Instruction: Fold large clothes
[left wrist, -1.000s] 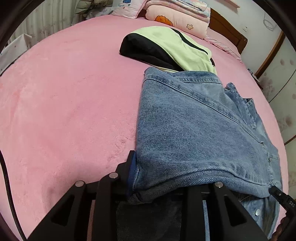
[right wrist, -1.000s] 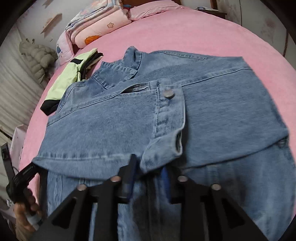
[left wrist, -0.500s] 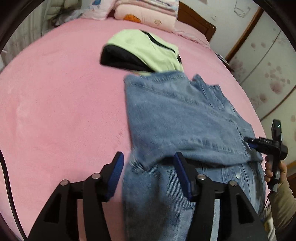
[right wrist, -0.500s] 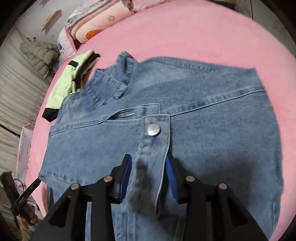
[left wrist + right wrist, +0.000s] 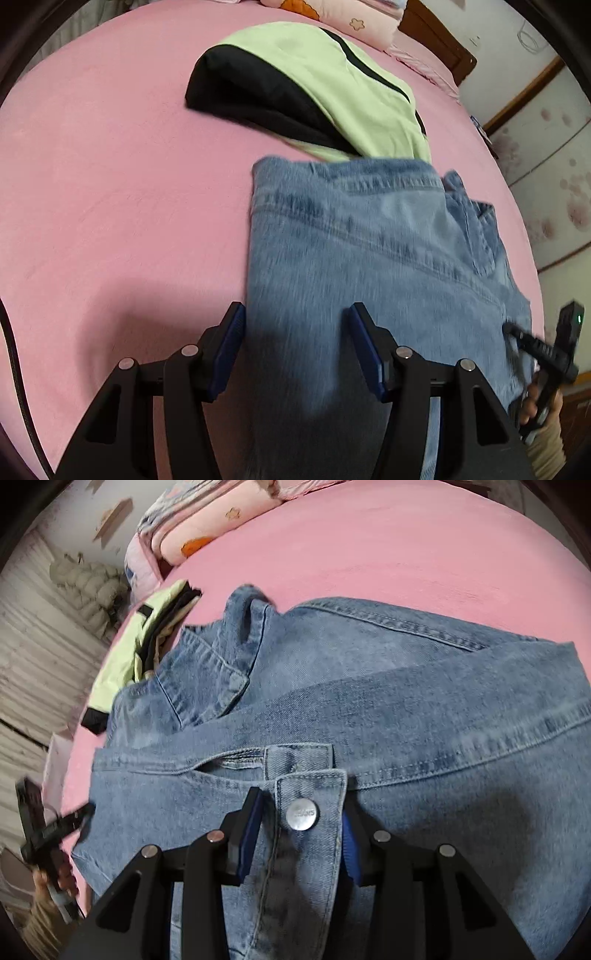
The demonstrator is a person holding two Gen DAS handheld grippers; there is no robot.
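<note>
Denim jacket (image 5: 406,709) lies folded flat on the pink bed (image 5: 110,166), long axis running left-right across both grippers. Left gripper (image 5: 295,347): jaws wide, just released, denim edge loose between them. Right gripper (image 5: 299,834): jaws narrow, straddling the buttoned cuff (image 5: 306,812); grip uncertain.

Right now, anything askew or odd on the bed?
Mostly tidy. The jacket lies folded on the pink bed, but its collar sits rumpled, and its far edge overlaps the green-and-black garment. No damage visible.
</note>
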